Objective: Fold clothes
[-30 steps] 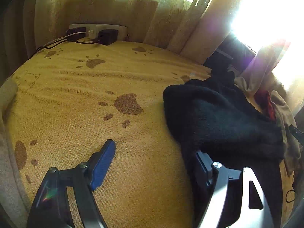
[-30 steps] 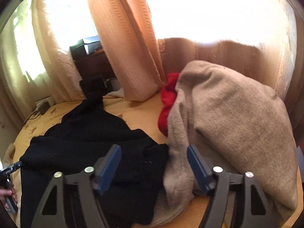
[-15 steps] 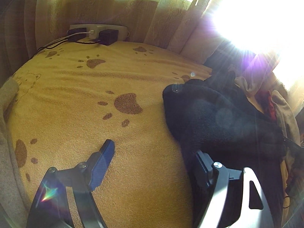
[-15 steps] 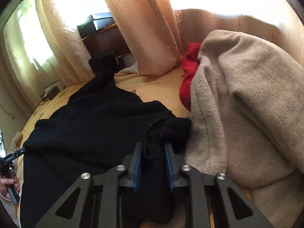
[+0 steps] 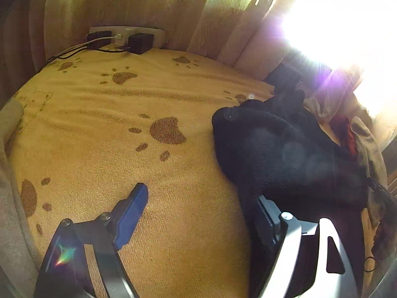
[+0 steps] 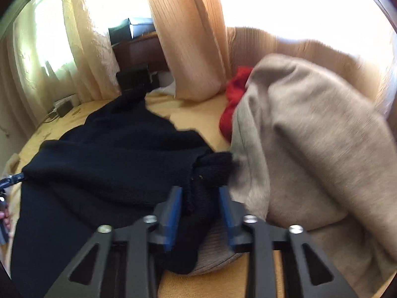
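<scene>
Clearly the black sweater (image 6: 111, 164) is soft, limp knit; its bunched cuff sits between the right gripper (image 6: 200, 207)'s just-reopened, no longer pinching jaws, while the left gripper (image 5: 201, 213) gapes wide with nothing held, so grip the cuff

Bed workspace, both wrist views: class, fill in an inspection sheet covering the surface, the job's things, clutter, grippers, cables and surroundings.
Surface: yellow paw-print blanket, slightly rumpled.
Job's things: black knit garment spread out; beige garment heaped beside it, touching it; red garment behind the beige one.
Clutter: dark box on a wooden cabinet by the curtains.
Grippers: left gripper open, over the blanket at the black garment's edge; right gripper jaws have just been opening, a fold of the black garment loose between them.
Cables: power strip with plugged cables at the blanket's far edge.
Surroundings: curtains, bright windows.
</scene>
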The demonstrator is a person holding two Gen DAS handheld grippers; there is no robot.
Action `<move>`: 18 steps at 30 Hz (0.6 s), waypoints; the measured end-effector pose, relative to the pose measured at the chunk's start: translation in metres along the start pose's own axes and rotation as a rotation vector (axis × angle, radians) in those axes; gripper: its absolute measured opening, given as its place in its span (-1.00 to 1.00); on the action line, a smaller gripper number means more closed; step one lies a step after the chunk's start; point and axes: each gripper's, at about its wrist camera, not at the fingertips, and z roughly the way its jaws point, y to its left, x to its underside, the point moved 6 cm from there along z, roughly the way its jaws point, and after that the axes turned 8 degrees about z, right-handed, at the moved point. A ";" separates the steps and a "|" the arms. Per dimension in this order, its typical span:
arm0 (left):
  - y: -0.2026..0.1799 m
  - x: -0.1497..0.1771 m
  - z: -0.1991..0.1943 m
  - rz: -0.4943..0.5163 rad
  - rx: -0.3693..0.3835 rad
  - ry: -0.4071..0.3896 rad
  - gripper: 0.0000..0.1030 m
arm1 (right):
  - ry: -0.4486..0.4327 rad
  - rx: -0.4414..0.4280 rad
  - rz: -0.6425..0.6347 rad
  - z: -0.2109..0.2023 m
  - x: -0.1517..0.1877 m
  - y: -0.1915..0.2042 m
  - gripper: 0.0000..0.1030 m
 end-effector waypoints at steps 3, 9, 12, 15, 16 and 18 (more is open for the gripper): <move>-0.001 0.000 -0.020 -0.023 0.007 -0.032 0.62 | -0.135 0.082 -0.067 -0.023 -0.012 0.011 0.50; -0.020 -0.022 -0.065 0.036 -0.072 -0.177 0.69 | -0.192 -0.007 -0.169 -0.032 -0.020 0.049 0.50; -0.027 -0.032 -0.076 0.020 -0.059 -0.223 0.73 | -0.075 -0.080 -0.155 0.003 -0.011 0.059 0.50; -0.051 -0.038 -0.061 0.038 0.022 -0.198 0.74 | 0.042 -0.090 -0.114 0.035 0.004 0.058 0.50; -0.065 -0.038 -0.051 0.065 0.045 -0.183 0.74 | 0.071 -0.079 -0.109 0.045 0.010 0.057 0.50; -0.085 -0.036 -0.022 0.122 0.046 -0.117 0.74 | 0.072 -0.071 -0.121 0.044 0.012 0.061 0.50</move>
